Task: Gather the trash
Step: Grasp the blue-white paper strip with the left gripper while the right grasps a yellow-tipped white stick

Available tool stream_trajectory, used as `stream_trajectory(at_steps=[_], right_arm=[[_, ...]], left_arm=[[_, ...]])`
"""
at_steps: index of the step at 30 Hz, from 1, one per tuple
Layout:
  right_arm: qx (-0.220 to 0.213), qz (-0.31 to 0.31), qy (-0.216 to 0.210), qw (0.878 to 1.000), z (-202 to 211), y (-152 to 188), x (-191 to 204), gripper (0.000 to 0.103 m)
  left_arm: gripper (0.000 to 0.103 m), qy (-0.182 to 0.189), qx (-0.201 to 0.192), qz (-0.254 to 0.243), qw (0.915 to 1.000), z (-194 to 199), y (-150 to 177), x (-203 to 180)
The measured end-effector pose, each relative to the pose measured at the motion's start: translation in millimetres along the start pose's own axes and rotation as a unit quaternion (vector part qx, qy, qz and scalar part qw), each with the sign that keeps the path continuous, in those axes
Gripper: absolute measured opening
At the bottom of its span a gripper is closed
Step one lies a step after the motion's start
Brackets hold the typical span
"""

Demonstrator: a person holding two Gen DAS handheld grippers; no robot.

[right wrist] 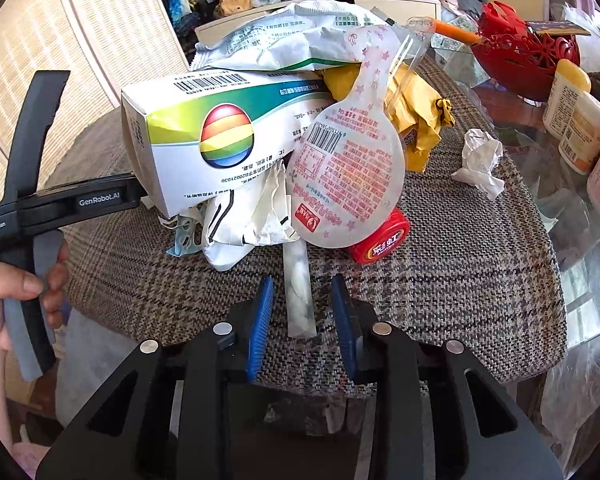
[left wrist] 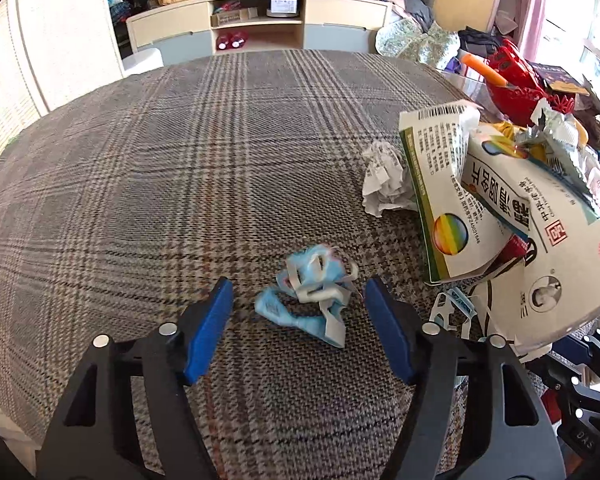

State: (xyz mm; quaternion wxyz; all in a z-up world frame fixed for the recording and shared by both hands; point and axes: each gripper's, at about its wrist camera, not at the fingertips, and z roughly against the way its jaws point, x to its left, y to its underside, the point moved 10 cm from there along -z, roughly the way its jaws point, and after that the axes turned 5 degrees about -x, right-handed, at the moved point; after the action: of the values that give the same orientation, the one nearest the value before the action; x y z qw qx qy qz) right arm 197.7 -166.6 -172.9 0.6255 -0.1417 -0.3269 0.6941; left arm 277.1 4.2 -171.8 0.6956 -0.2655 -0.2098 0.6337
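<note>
Blue-padded left gripper (left wrist: 299, 295) spread around crumpled wrapper (left wrist: 310, 294); right gripper (right wrist: 302, 293) spread around white tube (right wrist: 298, 292).

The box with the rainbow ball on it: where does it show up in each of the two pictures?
Left wrist view: the rainbow-ball box stands at the right, tilted, beside a crumpled white paper.
Right wrist view: the box lies left of centre, in the trash pile.
Shared landmark: the red openwork basket, at upper right in both.
</note>
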Motion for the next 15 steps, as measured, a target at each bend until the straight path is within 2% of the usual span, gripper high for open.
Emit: stream_trajectory(at_steps=[7,8,9,12,15], right_arm=[[-0.005,0.031,0.037,0.999,-6,-1,11,0.024],[-0.005,0.032,0.041,0.999,-5,-1,11,0.017],[-0.005,0.03,0.043,0.999,-5,0,10,0.016],[0.001,0.01,0.03,0.999,-2,2,5,0.014],[0.014,-0.004,0.016,1.0,2,7,4,0.014]], left_arm=[[0.031,-0.006,-0.006,-0.024,0.9997,-3,3,-4],[0.019,-0.007,-0.007,-0.026,0.9996,-2,4,-4],[0.01,-0.008,-0.006,-0.027,0.9996,-1,4,-3],[0.004,0.002,-0.001,-0.017,0.9999,3,8,2],[0.003,0.004,0.004,-0.014,0.9999,11,18,5]])
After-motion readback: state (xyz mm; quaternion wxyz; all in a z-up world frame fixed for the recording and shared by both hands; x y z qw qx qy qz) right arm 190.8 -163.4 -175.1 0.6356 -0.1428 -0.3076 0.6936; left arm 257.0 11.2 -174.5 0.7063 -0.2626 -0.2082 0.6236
